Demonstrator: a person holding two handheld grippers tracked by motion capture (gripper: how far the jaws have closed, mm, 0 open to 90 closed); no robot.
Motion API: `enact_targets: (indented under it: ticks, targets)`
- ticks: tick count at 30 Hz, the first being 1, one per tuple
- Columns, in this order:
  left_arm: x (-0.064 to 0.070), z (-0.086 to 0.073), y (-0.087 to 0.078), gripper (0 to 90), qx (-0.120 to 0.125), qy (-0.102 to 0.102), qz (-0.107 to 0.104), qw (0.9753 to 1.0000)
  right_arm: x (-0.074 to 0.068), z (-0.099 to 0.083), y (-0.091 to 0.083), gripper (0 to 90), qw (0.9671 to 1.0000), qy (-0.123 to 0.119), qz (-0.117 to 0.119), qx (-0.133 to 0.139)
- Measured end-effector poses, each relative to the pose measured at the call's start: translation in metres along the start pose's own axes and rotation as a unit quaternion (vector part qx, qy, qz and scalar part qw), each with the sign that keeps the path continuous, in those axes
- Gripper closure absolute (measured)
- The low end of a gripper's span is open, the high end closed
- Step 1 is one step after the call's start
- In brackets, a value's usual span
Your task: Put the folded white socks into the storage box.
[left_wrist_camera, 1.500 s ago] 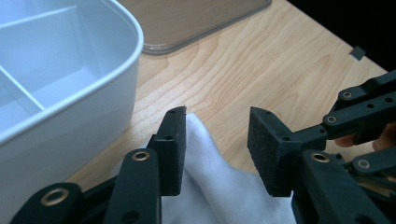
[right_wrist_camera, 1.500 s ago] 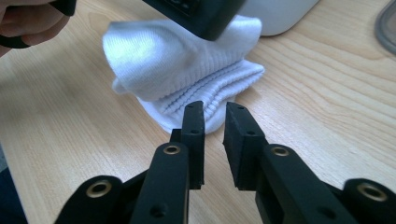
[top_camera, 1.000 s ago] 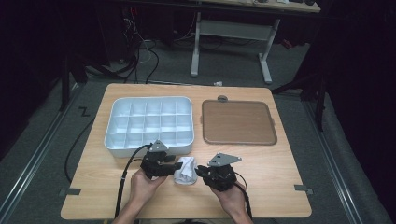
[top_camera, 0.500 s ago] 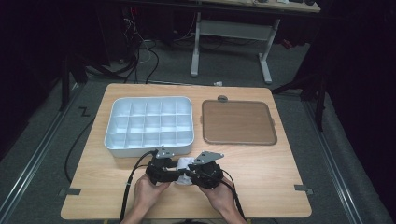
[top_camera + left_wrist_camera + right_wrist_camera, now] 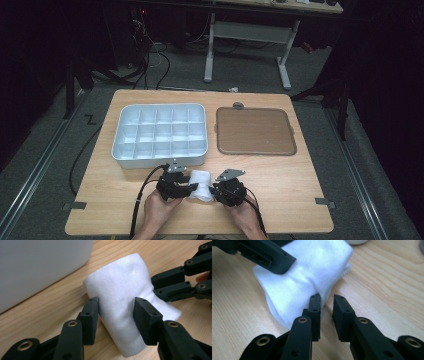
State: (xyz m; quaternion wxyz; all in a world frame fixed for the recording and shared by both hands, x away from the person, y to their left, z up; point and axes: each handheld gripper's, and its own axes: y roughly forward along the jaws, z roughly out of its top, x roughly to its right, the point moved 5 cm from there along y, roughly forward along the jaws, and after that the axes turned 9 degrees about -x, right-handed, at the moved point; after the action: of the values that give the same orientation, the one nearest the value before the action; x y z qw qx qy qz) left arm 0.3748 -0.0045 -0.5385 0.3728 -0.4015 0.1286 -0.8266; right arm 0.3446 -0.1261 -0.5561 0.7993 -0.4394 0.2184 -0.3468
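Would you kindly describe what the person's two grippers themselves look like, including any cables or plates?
Both the left claw and the right claw are matte black, with flat rectangular pads on linked bars joined by brass-coloured rivets. In the high view, each carries a grey three-cornered plate on top and trails a black cable toward the table's near edge. No sleeves are visible.

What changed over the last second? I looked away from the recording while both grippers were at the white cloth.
Both hands slid a little right along the near edge, taking the rolled white cloth with them. The left gripper is clamped across the roll; the right gripper, slightly parted, rests against its edge. The compartment tray and brown mat stayed put.
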Motion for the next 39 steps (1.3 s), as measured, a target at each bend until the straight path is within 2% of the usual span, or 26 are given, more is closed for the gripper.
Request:
enact_targets:
  ticks: [10, 12, 17, 19, 21, 26, 29, 31, 35, 39]
  targets:
    - [-0.007, 0.001, -0.005, 54.5, 0.005, -0.014, -0.004, 0.9999, -0.003, 0.003, 0.005, 77.3, 0.9999, -0.013, -0.009, 0.003]
    - [-0.009, 0.003, -0.006, 53.9, 0.003, -0.019, -0.004, 0.9998, -0.005, 0.004, 0.006, 77.3, 0.9999, -0.011, -0.005, 0.005]
    - [-0.016, 0.005, -0.012, 50.3, 0.003, -0.034, -0.003, 0.9994, -0.011, 0.008, 0.009, 77.2, 0.9998, -0.02, -0.004, 0.007]
    - [-0.019, 0.007, -0.015, 47.2, 0.003, -0.041, -0.009, 0.9991, -0.013, 0.009, 0.011, 76.9, 0.9997, -0.021, -0.002, 0.008]
    - [-0.02, 0.011, -0.019, 43.9, 0.008, -0.054, -0.017, 0.9984, -0.015, 0.01, 0.012, 76.0, 0.9997, -0.021, 0.001, 0.012]
    - [-0.013, 0.024, -0.025, 37.5, 0.035, -0.055, -0.03, 0.9974, -0.019, 0.012, 0.013, 73.8, 0.9996, -0.025, 0.003, 0.013]
    - [-0.011, 0.025, -0.02, 35.3, 0.035, -0.051, -0.023, 0.9978, -0.019, 0.012, 0.013, 71.2, 0.9996, -0.023, 0.004, 0.015]
    - [-0.013, 0.024, -0.015, 34.4, 0.029, -0.045, -0.01, 0.9985, -0.017, 0.011, 0.013, 70.2, 0.9996, -0.023, 0.003, 0.019]
    - [-0.019, 0.023, -0.007, 32.7, 0.025, -0.065, -0.002, 0.9976, -0.011, 0.006, 0.004, 67.9, 0.9993, -0.007, -0.001, 0.037]
    - [-0.022, 0.017, -0.001, 32.8, 0.017, -0.071, 0.006, 0.9973, 0.004, -0.004, -0.008, 65.1, 0.9986, 0.013, -0.016, 0.048]
